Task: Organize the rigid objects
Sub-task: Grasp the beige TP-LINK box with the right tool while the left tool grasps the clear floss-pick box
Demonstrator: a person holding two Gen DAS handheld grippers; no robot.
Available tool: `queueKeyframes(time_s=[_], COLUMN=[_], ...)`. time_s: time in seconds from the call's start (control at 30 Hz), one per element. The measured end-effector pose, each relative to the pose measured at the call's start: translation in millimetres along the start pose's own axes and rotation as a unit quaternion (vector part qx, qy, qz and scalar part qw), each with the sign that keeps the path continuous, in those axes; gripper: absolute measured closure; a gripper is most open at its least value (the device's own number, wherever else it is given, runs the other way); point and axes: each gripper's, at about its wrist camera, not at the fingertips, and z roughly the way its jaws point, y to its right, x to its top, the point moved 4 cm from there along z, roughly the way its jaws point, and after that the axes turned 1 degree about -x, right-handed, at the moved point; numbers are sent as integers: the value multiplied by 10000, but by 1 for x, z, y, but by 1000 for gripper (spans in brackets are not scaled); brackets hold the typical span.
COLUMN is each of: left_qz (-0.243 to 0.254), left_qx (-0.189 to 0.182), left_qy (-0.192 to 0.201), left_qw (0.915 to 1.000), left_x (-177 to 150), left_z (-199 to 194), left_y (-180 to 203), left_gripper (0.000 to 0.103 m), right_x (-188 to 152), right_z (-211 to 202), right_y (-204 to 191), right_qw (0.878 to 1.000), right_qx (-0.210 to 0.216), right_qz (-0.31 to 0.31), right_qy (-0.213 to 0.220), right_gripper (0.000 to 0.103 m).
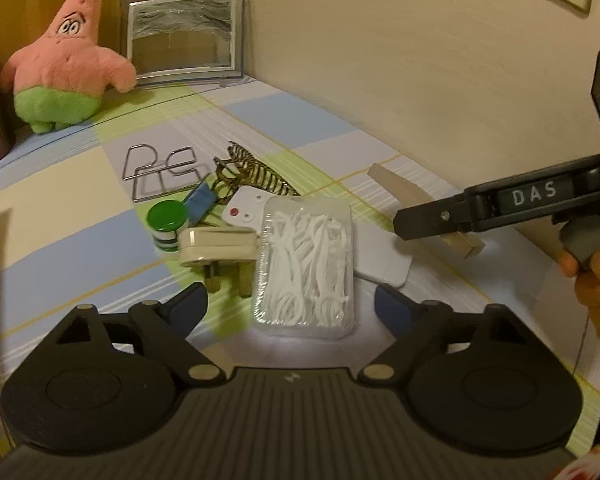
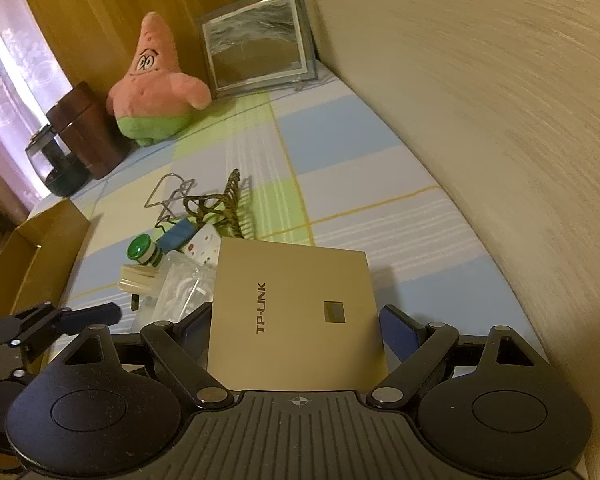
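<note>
Here the right gripper [image 2: 296,320] has a beige TP-LINK panel [image 2: 296,316] between its jaws; the left blue pad touches the panel's edge, while the right pad seems to stand just clear of it, so I cannot tell whether it is truly clamped. In the left wrist view the left gripper [image 1: 290,304] stands wide over a clear box of white floss picks [image 1: 306,268], its pads either side of the box and not pressing it. The box lies on the checked surface [image 1: 60,220], touching a cream plug adapter [image 1: 220,246]. Just beyond are a green-capped jar [image 1: 167,226], a white remote [image 1: 246,210], a wire puzzle [image 1: 160,172] and a skeleton model [image 1: 252,174]. A cardboard box [image 2: 32,256] sits at the left edge. A pink plush star [image 1: 60,64] and a picture frame [image 1: 184,36] stand at the back.
</note>
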Motion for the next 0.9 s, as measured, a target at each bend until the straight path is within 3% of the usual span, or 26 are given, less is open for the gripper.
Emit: queueKeyframes(time_s=[0.23,0.47,0.67,0.9], left_qz=[138,295,315,45], left_qx=[19,122,233,605], left_qy=[85,28,-148,-160], left_qw=[9999,9995,9991,9980], left_x=[5,10,-8,-47], left_z=[10,13,-6,-46], left_y=[8,14,17,11], left_gripper=[25,53,53,53], right_x=[2,1,-3,-22], right_z=[-2,-2,-9,-23], right_y=[1,0,-6,-30], right_qw=[10000,10000,9999,9987], right_qx=[-66,-64,-77,-166], right_qz=[-7,-40,-82,-475], right_qy=[51,47,92,78], right_gripper=[19,19,19,19])
